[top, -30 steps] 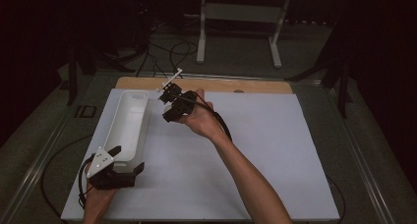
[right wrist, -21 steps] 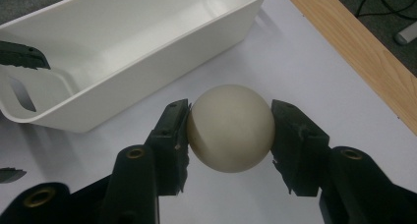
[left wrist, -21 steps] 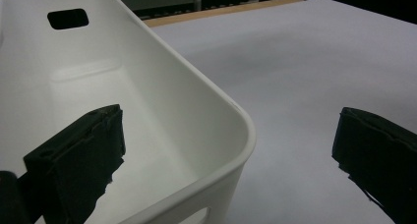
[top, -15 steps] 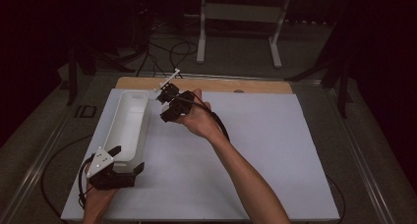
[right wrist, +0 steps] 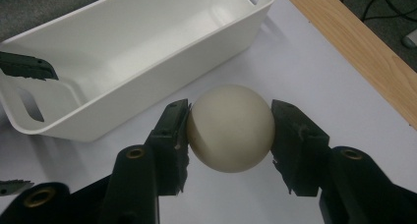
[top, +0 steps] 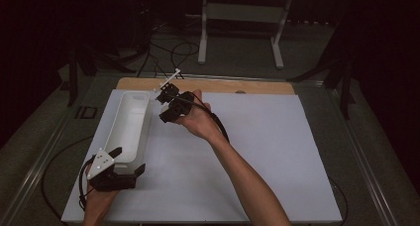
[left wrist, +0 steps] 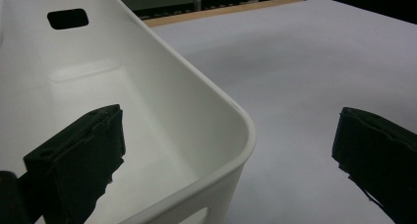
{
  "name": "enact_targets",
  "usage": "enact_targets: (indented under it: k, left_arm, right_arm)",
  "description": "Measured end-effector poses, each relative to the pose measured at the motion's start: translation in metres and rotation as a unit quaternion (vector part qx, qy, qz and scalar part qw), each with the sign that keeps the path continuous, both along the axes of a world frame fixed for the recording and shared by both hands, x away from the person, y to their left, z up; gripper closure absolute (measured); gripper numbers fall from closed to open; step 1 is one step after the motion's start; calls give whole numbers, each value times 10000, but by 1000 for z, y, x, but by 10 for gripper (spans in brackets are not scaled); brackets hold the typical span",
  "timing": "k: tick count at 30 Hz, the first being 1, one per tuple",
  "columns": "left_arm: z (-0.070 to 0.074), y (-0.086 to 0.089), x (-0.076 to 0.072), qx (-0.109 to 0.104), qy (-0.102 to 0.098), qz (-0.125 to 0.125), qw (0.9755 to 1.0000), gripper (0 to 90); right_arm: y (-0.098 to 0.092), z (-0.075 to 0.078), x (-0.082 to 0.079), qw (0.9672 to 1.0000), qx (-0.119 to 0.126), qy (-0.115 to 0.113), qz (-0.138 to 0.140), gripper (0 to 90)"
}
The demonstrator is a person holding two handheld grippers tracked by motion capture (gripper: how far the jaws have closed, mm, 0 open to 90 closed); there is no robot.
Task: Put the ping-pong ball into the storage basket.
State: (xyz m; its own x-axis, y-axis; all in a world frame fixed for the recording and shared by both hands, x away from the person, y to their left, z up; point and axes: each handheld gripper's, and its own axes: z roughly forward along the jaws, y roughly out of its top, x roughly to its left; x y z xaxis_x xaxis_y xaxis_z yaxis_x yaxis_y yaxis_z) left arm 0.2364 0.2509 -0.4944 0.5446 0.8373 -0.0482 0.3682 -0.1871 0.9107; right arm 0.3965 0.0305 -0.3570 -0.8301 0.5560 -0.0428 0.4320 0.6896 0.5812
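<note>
A long white bin (top: 128, 132) lies lengthwise on the left of the white table sheet (top: 277, 151). My left gripper (top: 130, 160) is at the bin's near end. It is open, with one jaw inside the bin (left wrist: 206, 94) and the other outside over the sheet, so the near right corner sits between them. My right gripper (top: 167, 109) hovers beside the bin's far right side. In the right gripper view it is shut on a cream ball (right wrist: 230, 128), held above the sheet just outside the bin (right wrist: 123, 47), which holds nothing.
A wooden strip (top: 247, 85) runs along the sheet's far edge. Beyond the table, cables (top: 168, 52) and a white metal stand (top: 242, 18) sit on the dark floor. A cable (top: 59, 161) loops off the table's left side.
The right gripper with the ball has drifted slightly left toward the bin. The left gripper has stayed put at the bin's near end.
</note>
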Motion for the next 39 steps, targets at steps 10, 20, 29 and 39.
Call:
enact_targets:
  k: [10,20,29,39]
  left_arm:
    - [0,0,0,1,-1,1,10000,1]
    - [0,0,0,1,-2,2,10000,1]
    - [0,0,0,-8,-4,0,10000,1]
    - [0,0,0,-6,-3,1,10000,1]
  right_arm:
    - [4,0,0,10000,79,-1,7,508]
    - [8,-1,-1,9999,112,-13,37,508]
    - [14,0,-2,9999,133,-18,75,508]
    - [19,0,-3,9998,139,-30,125,508]
